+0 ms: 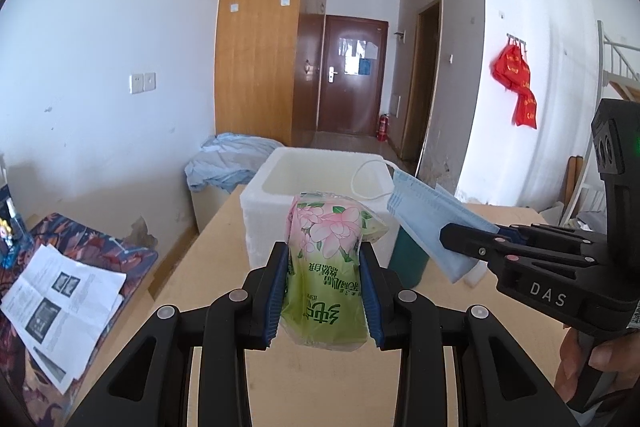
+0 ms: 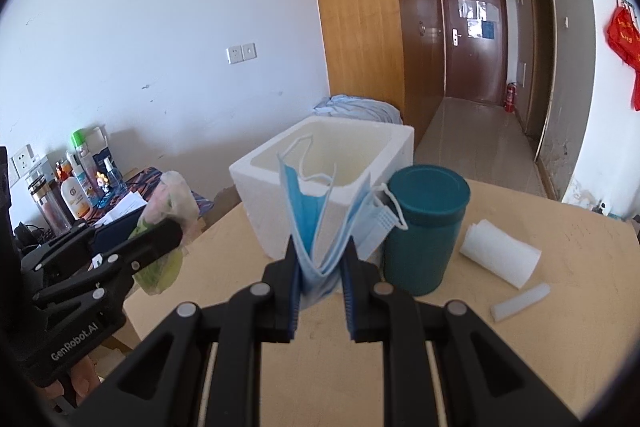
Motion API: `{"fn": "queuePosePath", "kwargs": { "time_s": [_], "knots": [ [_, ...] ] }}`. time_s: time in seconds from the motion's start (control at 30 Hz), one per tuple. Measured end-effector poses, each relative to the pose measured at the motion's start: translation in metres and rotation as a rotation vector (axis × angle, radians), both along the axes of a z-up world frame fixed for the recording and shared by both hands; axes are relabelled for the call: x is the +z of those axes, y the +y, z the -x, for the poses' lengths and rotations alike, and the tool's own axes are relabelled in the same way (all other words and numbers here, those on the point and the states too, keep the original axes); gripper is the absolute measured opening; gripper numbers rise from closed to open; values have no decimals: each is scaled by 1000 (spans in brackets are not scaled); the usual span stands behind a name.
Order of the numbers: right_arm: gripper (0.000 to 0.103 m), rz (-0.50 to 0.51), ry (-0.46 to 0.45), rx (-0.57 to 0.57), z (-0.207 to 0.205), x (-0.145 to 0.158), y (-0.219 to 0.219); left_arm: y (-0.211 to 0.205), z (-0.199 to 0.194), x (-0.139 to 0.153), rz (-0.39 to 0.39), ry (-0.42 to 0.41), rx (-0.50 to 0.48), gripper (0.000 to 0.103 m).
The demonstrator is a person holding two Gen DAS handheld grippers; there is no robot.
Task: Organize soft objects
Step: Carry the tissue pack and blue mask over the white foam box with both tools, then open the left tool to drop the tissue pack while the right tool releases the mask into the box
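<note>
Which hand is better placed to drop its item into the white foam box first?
Probably right: its gripper holds the mask directly before the foam box; the tissue pack sits further left.

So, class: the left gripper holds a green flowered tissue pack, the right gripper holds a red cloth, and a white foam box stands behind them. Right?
One error: the right gripper holds a folded blue face mask, not a red cloth, as the right wrist view shows. The left gripper does hold the green flowered tissue pack, before the white foam box.

There are two grippers, the left gripper and the right gripper. I count one tissue pack, one blue face mask, one white foam box, one teal canister, one white roll and one small white tube.
</note>
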State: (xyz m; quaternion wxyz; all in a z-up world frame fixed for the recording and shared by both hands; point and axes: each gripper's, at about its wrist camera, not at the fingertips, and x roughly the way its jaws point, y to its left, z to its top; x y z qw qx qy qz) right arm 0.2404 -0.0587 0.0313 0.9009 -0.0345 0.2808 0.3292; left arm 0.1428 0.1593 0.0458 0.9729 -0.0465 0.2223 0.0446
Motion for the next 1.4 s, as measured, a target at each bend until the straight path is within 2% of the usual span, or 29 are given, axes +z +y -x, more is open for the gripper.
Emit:
{"fn": "queuePosePath", "kwargs": {
  "time_s": [0.83,1.1,1.4],
  "knots": [
    [22,27,24,57,-96,21,43,23,-116,22,-13,27,37,36],
    [22,31,66,71,-125,9,56,33,-156,11,14,74,40,36],
    [22,32,87,80,-138,3,59,40,-178,1,28,106,37,36]
  ]
}}
